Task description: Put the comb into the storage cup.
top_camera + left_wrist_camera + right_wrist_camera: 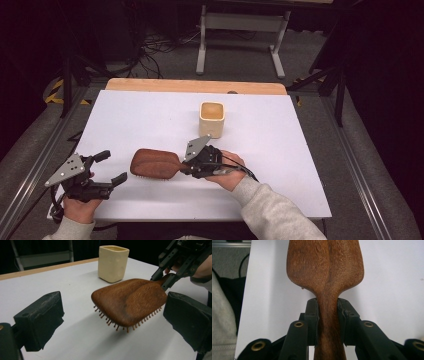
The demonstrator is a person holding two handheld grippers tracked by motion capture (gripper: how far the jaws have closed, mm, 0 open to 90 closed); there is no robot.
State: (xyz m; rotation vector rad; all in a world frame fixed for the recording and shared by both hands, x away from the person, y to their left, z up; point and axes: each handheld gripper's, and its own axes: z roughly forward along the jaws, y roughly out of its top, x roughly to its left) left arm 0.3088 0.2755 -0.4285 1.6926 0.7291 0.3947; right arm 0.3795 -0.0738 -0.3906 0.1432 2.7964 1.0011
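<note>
A brown wooden hairbrush [155, 163] is held just above the white table, bristles down. My right gripper [189, 167] is shut on its handle [328, 322], with both jaws pressed against the wood. The brush head [130, 300] floats in front of my left gripper [112, 167], which stands open at the table's front left, its jaws wide apart and nothing between them. A cream square cup [212, 119] stands upright behind the brush, also seen as the cream cup [113, 263] beyond the brush head.
The white table top [150, 115] has a wooden strip [195, 86] along its far edge. A metal stand [240, 35] and cables lie on the floor beyond. A grey sleeve [270, 210] comes in from the bottom right.
</note>
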